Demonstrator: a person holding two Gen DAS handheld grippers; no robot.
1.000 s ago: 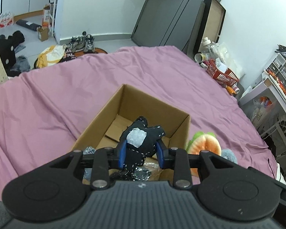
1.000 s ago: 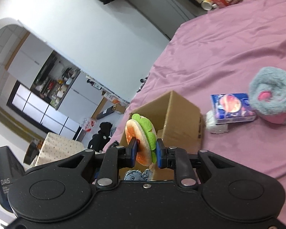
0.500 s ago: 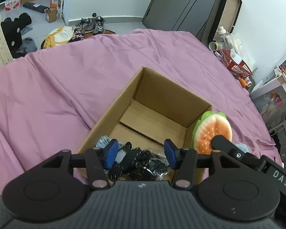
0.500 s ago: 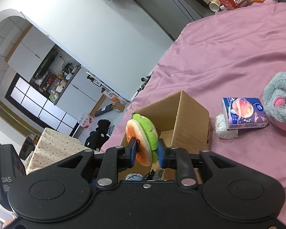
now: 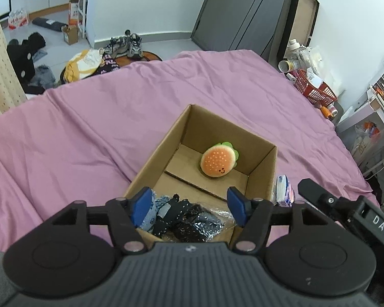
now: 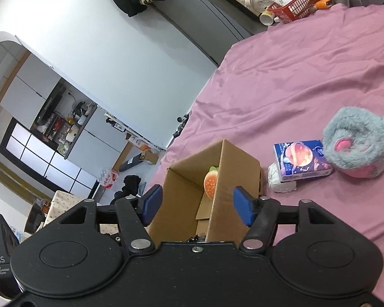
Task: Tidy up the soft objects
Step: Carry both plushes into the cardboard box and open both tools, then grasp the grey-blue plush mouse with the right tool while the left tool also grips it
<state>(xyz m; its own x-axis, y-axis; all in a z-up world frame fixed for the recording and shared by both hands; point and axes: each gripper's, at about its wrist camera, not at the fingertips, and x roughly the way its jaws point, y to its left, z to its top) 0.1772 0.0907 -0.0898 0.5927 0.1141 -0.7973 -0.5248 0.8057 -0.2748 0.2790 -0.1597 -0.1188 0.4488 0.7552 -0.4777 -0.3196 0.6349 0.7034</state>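
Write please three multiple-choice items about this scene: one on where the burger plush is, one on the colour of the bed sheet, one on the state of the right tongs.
1. Where is the burger plush?
A. inside the cardboard box
B. on the sheet beside the box
C. between the right tongs

2. What colour is the bed sheet?
A. white
B. purple-pink
C. green

3. How are the right tongs?
A. shut on the plush
B. shut on nothing
C. open, holding nothing

Answers:
1. A, the plush lies on the box floor by the far wall.
2. B, purple-pink cloth surrounds the box in both views.
3. C, the blue pads stand wide apart with only the box seen between them.
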